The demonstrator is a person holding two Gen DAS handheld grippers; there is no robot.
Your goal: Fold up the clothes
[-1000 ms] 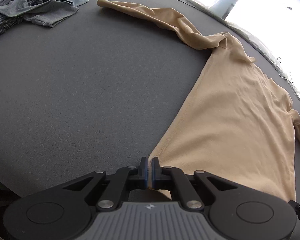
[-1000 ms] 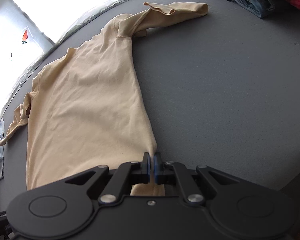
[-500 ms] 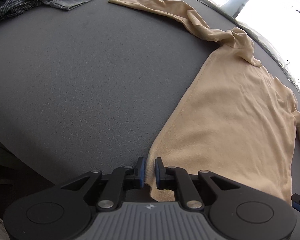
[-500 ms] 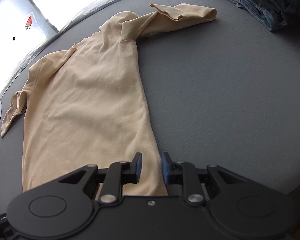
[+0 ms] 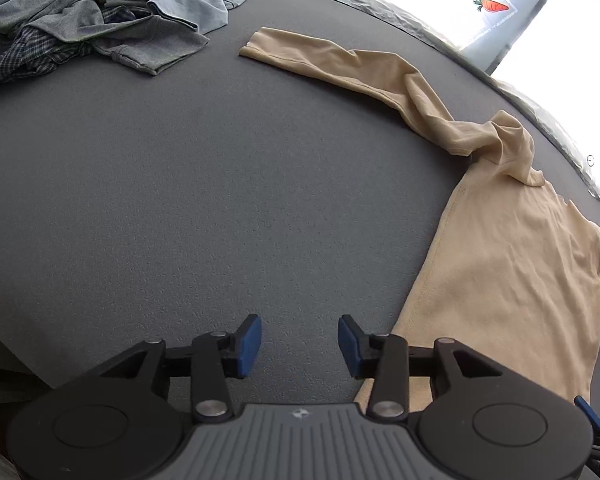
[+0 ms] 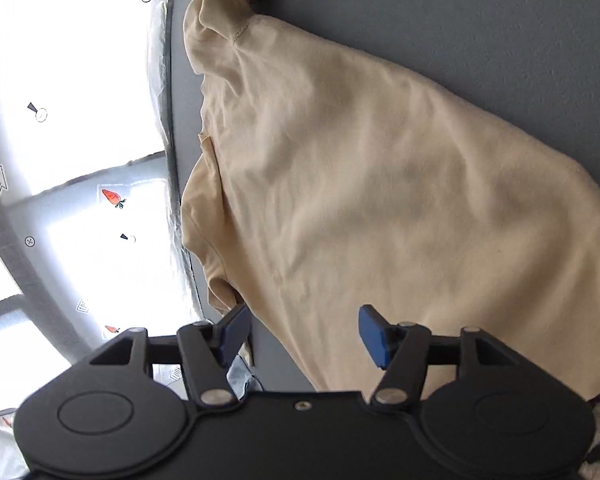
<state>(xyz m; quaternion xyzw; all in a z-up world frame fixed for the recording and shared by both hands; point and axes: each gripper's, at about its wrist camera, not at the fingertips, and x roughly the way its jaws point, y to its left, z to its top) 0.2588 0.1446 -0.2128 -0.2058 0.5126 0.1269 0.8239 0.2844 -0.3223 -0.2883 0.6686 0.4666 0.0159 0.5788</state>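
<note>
Tan long-sleeve shirt (image 5: pixel 512 264) lies spread flat on the grey table (image 5: pixel 180 200), not folded. In the left wrist view its body sits at 2 to 4 o'clock, hem toward us, collar end away. One sleeve (image 5: pixel 340 64) runs off toward 12 o'clock, cuff near a heap of grey and plaid clothes (image 5: pixel 100 12) at 11 o'clock.

We hold two grippers. Left gripper (image 5: pixel 299 346): jaws wide apart, nothing between them, only bare table. The shirt's near hem corner lies just beside its right finger, at about 3 o'clock. Right gripper (image 6: pixel 304 334): jaws also wide apart, holding nothing, hanging over the shirt body w/ the camera turned so the table's edge strip and bright floor fill 9 o'clock. The collar (image 6: pixel 208 208) shows at 10 o'clock in that view.

Key relation: the shirt's long axis runs away from us, hem to collar; the outstretched sleeve is nearer the left gripper, approx. straight ahead of it. Our judgement: that sleeve would be the left hand's reach.

Vs. 1 s ago: both grippers were clamped on the hem corners. Half a sec ago they had begun to part. Now both have let go, the left has slid off the cloth, and the right has swung over the shirt.
</note>
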